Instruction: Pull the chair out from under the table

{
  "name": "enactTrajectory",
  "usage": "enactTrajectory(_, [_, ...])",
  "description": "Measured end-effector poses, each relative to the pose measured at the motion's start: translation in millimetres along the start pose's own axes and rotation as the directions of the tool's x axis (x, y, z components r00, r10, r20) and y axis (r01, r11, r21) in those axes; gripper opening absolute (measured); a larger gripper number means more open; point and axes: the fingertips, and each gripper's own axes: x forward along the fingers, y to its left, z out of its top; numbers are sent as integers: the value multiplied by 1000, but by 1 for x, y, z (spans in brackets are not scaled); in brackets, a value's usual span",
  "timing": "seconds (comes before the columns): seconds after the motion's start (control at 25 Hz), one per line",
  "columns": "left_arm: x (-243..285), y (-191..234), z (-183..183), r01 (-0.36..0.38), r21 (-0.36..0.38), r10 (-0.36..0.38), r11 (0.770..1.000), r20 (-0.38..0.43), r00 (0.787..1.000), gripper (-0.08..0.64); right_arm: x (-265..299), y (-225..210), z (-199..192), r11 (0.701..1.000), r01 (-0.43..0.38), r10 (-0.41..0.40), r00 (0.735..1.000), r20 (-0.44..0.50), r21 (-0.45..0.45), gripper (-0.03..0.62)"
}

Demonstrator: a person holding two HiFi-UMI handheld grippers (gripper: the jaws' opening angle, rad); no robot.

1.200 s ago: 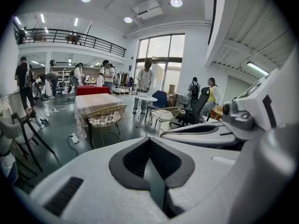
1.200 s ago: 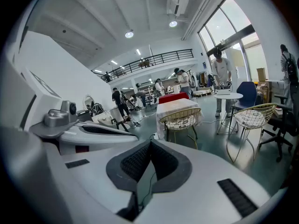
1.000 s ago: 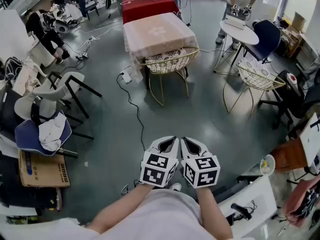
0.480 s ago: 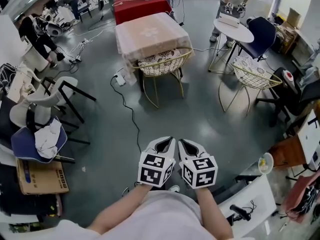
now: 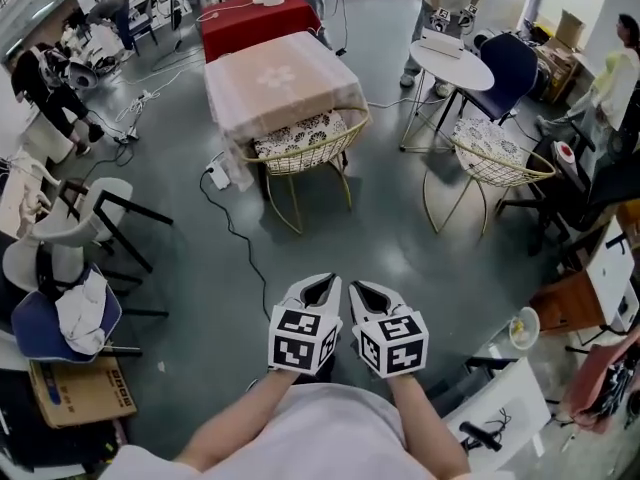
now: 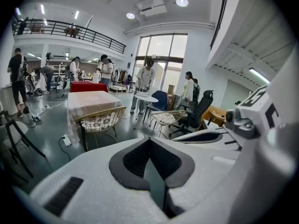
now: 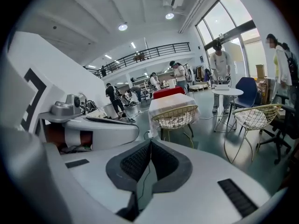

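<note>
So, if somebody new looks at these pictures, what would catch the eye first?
First the two grippers, the left gripper and the right gripper, side by side at the bottom centre of the head view, both shut and empty. Beyond them, a gold wire chair is pushed in at a table with a pale cloth. A second wire chair stands free to its right.

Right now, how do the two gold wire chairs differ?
The left chair is tucked under the cloth-covered table's edge; the right chair stands clear of the round table. The left chair is nearly straight ahead, the right chair off to the side. Both have gold wire frames and patterned cushions.
</note>
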Motion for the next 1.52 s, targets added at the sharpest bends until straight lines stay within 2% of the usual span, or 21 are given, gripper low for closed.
enactTrajectory(0.48, [44, 68, 51, 52, -20, -52, 998, 10, 999, 5, 77, -11, 62, 999, 32, -32, 999, -14, -15, 2])
enactTrajectory(1.04, [77, 129, 77, 67, -25, -66, 997, 9, 998, 5, 143, -13, 94, 999, 43, -43, 999, -8, -4, 2])
enactTrajectory(1.28, [88, 151, 81, 40, -33, -41, 999, -1, 999, 5, 167, -14, 102, 1000, 14, -15, 1000, -8, -4, 2])
enactTrajectory(1.52, [104, 173, 93, -26, -45, 27, 999, 17, 1000, 5, 193, -27, 113, 999, -39, 39, 999, -15, -29, 2])
